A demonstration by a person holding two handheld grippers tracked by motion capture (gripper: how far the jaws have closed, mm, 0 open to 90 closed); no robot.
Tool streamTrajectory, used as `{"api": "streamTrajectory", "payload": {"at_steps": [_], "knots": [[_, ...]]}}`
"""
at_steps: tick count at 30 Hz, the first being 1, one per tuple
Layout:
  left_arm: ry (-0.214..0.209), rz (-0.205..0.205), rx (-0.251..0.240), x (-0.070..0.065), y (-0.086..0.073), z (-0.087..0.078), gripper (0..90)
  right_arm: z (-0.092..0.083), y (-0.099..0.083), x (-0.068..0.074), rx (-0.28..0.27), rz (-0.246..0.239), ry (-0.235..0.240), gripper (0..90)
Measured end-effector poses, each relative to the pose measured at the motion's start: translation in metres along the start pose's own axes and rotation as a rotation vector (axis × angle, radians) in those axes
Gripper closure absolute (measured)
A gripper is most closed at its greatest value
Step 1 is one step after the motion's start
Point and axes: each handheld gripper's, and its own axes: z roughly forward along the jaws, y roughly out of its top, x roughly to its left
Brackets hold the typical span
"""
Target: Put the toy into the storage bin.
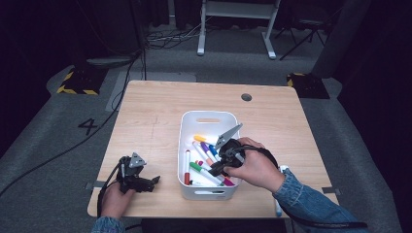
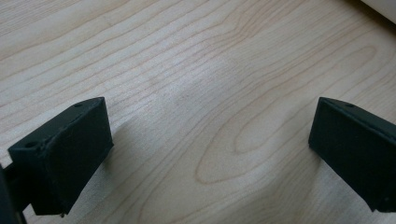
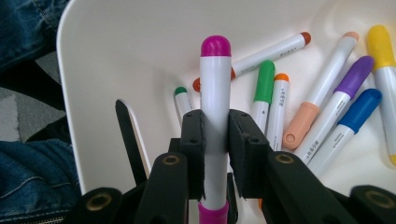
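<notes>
magenta marker clamped in right tool over the bin

magenta-capped marker (image 3: 215, 116) sits upright btwn the right tool (image 3: 215, 140) pads, white barrel pinched on both sides, cap end sticking out past the tips, magenta end showing below the grip. jaws closed tight on it. in the high view the right tool (image 1: 224, 158) hangs over the near half of the white bin (image 1: 185, 127), pointing down into it, hand wrapped round the body, denim sleeve behind.

inside the bin, loose markers lie on the floor w/ caps in diff colours: green (image 3: 264, 81), orange (image 3: 279, 109), peach (image 3: 317, 109), purple (image 3: 343, 93), blue (image 3: 357, 114), yellow (image 3: 384, 65), plus a brown-tipped one (image 3: 273, 51) against the far wall.

bin stands mid counter (image 1: 150, 126), long side running away from the person.

left tool (image 1: 145, 183) rests well apart at the near left corner of the counter. in its own view the jaws stand wide apart w/ nothing btwn them, just bare wood grain (image 2: 205, 93) underneath.
</notes>
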Motion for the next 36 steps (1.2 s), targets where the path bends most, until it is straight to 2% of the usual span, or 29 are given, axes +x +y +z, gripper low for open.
{"api": "streamTrajectory", "payload": {"at_steps": [3, 4, 6, 8, 10, 13, 18, 22, 36], "knots": [[0.0, 0.0, 0.0, 0.0, 0.0, 0.0, 0.0, 0.004, 0.0, 0.001, 0.022, -0.017, -0.005, 76.8], [0.0, 0.0, 0.0, 0.0, 0.0, 0.0, 0.0, 0.006, -0.001, 0.002, 0.019, -0.022, 0.001, 74.0], [0.0, 0.0, 0.0, 0.0, 0.0, 0.0, 0.0, 0.007, -0.001, 0.003, -0.032, -0.032, -0.003, 54.7], [0.0, 0.0, 0.0, 0.0, 0.0, 0.0, 0.0, 0.003, 0.0, 0.004, -0.044, -0.015, -0.017, 52.6], [0.0, 0.0, 0.0, 0.0, 0.0, 0.0, 0.0, -0.003, 0.0, 0.004, -0.082, -0.004, -0.015, 49.8], [0.0, 0.0, 0.0, 0.0, 0.0, 0.0, 0.0, -0.011, 0.0, 0.003, -0.11, -0.026, -0.047, 48.3], [0.0, 0.0, 0.0, 0.0, 0.0, 0.0, 0.0, -0.026, -0.004, -0.001, -0.141, -0.01, -0.064, 48.2], [0.0, 0.0, 0.0, 0.0, 0.0, 0.0, 0.0, -0.039, -0.008, -0.006, -0.159, -0.013, -0.099, 46.8], [0.0, 0.0, 0.0, 0.0, 0.0, 0.0, 0.0, -0.088, -0.029, -0.027, -0.224, 0.08, -0.202, 46.1]]}}
